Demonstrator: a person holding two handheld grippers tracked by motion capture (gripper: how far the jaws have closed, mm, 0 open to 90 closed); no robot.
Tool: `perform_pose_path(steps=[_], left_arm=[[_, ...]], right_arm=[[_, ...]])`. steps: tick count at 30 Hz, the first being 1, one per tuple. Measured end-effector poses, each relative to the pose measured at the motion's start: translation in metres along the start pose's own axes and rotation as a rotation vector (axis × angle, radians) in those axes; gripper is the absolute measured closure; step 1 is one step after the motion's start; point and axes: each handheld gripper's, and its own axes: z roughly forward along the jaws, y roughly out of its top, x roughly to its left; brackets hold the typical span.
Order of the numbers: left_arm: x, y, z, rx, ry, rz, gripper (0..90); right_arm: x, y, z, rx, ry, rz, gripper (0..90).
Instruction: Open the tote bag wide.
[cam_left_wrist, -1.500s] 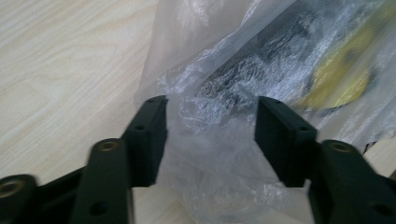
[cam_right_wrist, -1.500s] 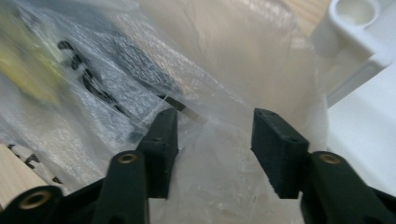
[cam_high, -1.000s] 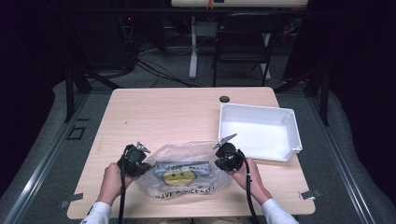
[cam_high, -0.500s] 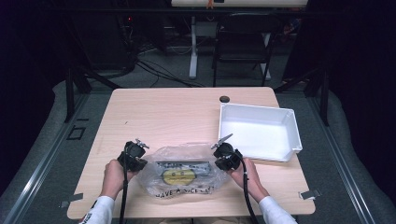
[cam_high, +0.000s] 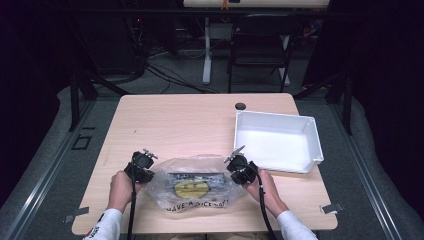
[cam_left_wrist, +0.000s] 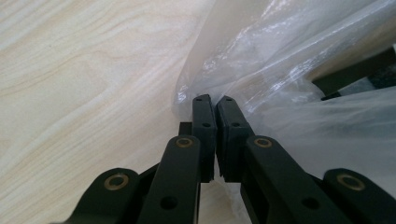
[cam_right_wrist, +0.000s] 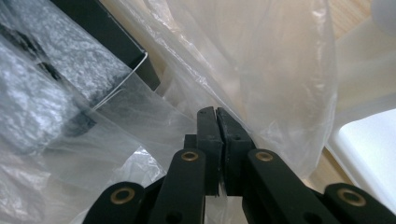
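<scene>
Showing a clear plastic bag (cam_high: 195, 187) near the desk's (cam_high: 175, 125) 6 o'clock edge, pinched at both ends: left gripper (cam_high: 141, 167) at the bag's 9 o'clock side, right gripper (cam_high: 239, 167) at its 3 o'clock side. Seen in the left gripper view, jaws closed narrow on a fold of the film (cam_left_wrist: 243, 70), with bare wood at 9 to 11 o'clock; seen in the right gripper view, jaws likewise clamped on thin plastic (cam_right_wrist: 280, 70), with a dark flat item (cam_right_wrist: 116, 42) inside the bag at 11 o'clock. Printed on the bag, a yellow smiley face (cam_high: 191, 188) above a line of lettering. Judged as the holding step: mouth of the bag gripped on both sides, probably ahead of spreading or lifting. Calling next for a steady, matched pull, firm enough to avoid slipping yet gentle enough to avoid tearing the film. Lying at 2 o'clock from the bag, an empty white bin (cam_high: 277, 140), its near wall just beside the right gripper; little margin at 6 o'clock before the desk edge; broad open wood from 10 to 12 o'clock, up to a small cable hole (cam_high: 240, 106).
</scene>
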Motion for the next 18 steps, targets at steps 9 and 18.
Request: perform_pose_path(steps=[9, 18], left_arm=[[0.011, -0.004, -0.015, 0.006, -0.071, -0.034, 60.7], [0.026, -0.019, -0.047, -0.091, -0.129, -0.114, 40.2]], right_arm=[[-0.009, -0.005, -0.015, -0.04, 0.09, 0.013, 73.4], [-0.01, -0.012, -0.06, -0.226, 0.122, 0.005, 46.6]])
